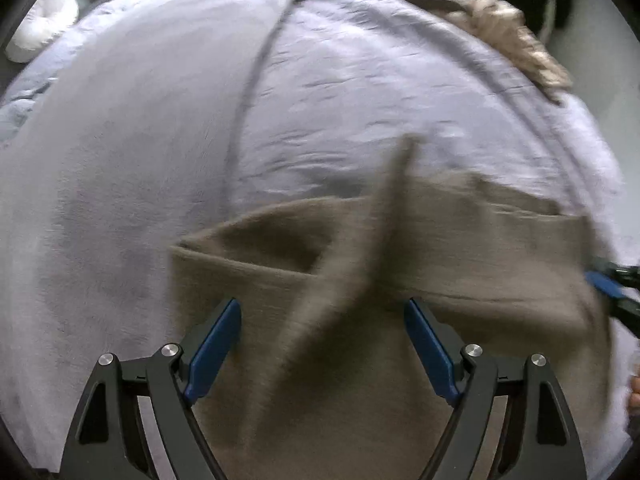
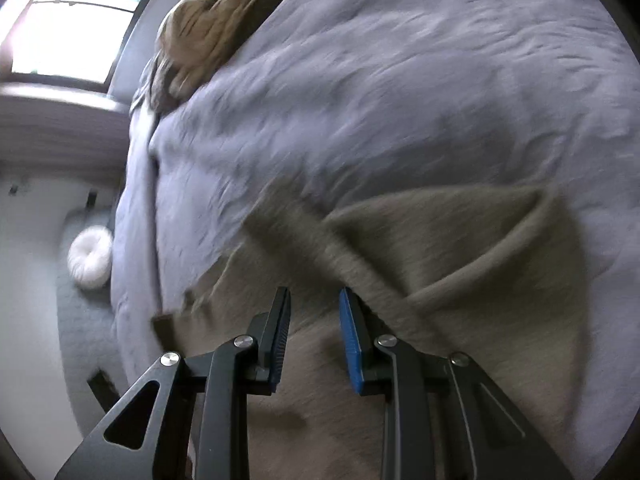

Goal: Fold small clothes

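Both claws, left gripper (image 1: 322, 334) wide open and right gripper (image 2: 314, 334) narrowly parted, hold nothing above my rumpled brown garment (image 1: 360, 380) near the bed (image 1: 140, 160) edge; folding barely begun.

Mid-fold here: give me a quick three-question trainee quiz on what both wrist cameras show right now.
1. True or false: the left gripper has its jaws spread wide, clamping nothing.
2. What does the brown garment lie on?
A. a wooden table
B. a pale lavender bedspread
C. a tiled floor
3. Fill in: at the far edge of the bed lies a crumpled ____ cloth.

Key
1. True. The garment lies below the pads, not pressed between them.
2. B.
3. Tan. The right gripper, jaws narrower with a gap between the pads, points toward it across the garment.
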`<action>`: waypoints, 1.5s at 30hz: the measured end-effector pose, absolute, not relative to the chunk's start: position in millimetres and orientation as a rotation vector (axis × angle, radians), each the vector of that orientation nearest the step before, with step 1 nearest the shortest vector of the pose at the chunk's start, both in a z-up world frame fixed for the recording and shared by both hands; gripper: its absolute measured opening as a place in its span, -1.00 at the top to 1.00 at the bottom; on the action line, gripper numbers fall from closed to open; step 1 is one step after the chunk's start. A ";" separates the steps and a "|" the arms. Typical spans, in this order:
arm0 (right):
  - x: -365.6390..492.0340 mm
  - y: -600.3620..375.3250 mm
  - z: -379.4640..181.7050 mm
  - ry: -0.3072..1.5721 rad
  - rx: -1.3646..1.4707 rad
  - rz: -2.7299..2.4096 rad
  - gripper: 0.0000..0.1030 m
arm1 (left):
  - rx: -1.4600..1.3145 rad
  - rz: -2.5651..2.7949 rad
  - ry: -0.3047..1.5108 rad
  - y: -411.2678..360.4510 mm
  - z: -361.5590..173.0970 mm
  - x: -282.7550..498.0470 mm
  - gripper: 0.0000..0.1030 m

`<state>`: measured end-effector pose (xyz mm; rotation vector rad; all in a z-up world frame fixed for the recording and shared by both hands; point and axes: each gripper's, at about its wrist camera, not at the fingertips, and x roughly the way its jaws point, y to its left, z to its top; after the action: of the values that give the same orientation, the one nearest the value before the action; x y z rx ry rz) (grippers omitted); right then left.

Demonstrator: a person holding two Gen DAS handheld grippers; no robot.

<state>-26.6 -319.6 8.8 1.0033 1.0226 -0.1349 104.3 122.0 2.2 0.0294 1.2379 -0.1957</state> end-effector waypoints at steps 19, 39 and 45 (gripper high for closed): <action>-148.7 -315.0 15.0 1.295 0.903 -0.002 -0.12 | -0.078 -0.471 1.455 175.7 10.2 8.0 -0.61; -193.3 -312.6 -14.9 1.440 0.878 0.012 0.88 | -0.127 -0.513 1.522 193.0 -14.9 -39.4 0.85; -210.7 -319.9 21.3 1.374 0.823 -0.103 0.82 | -0.051 -0.450 1.512 204.0 5.5 -47.0 0.72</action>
<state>-210.7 -319.9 21.3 0.8229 1.3743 -0.1032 -47.0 204.0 5.5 -0.0514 1.5123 -0.4500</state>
